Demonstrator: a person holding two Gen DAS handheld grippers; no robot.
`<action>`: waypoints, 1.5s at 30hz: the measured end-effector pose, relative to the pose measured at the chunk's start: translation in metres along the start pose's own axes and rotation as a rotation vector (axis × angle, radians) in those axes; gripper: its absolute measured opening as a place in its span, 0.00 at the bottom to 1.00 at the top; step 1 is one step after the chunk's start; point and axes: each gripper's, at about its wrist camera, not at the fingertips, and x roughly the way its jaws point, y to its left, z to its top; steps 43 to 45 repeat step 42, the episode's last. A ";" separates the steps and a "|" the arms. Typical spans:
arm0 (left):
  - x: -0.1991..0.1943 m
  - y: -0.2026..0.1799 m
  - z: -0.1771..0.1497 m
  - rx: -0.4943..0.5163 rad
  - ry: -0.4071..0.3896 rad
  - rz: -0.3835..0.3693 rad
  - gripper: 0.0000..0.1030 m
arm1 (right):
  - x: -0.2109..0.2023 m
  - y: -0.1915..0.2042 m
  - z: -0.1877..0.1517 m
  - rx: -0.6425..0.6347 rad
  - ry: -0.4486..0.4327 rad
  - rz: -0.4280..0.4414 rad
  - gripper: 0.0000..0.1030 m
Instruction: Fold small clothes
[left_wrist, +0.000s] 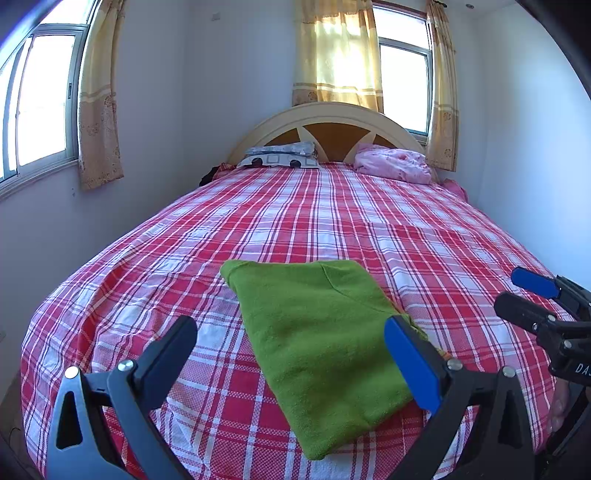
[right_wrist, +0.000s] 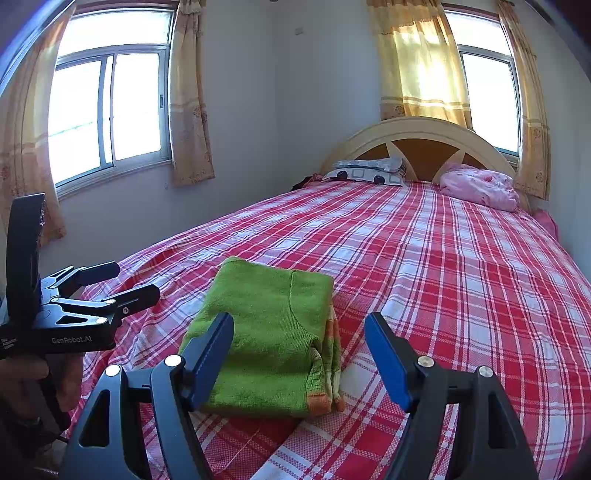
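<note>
A green knitted garment (left_wrist: 314, 332) lies folded into a compact rectangle on the red plaid bed (left_wrist: 443, 251), near its front edge. In the right wrist view the garment (right_wrist: 266, 332) shows orange trim along its near right side. My left gripper (left_wrist: 290, 325) is open, its fingers spread wide on either side of the garment and gripping nothing. My right gripper (right_wrist: 299, 317) is also open, its blue pads apart over the garment's near end without pressing on it. Each gripper shows in the other's view: the right gripper (left_wrist: 511, 288) at the far right, the left gripper (right_wrist: 135, 279) at the left.
Patterned pillows (left_wrist: 280, 157) and a pink bundle of cloth (left_wrist: 395, 164) rest against the arched headboard (left_wrist: 325, 114). Walls with curtained windows (right_wrist: 107, 110) close in on the bed's left side and head. A person's hand (right_wrist: 33, 376) holds the left gripper's handle.
</note>
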 end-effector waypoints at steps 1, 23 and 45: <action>0.000 0.000 0.000 0.000 0.000 0.000 1.00 | 0.000 0.000 0.000 -0.001 0.000 0.000 0.72; -0.010 -0.005 0.006 0.024 -0.042 0.000 1.00 | -0.024 0.002 0.004 -0.004 -0.101 -0.023 0.72; -0.014 0.006 0.007 0.009 -0.105 0.068 1.00 | -0.021 0.008 -0.002 -0.009 -0.080 -0.002 0.73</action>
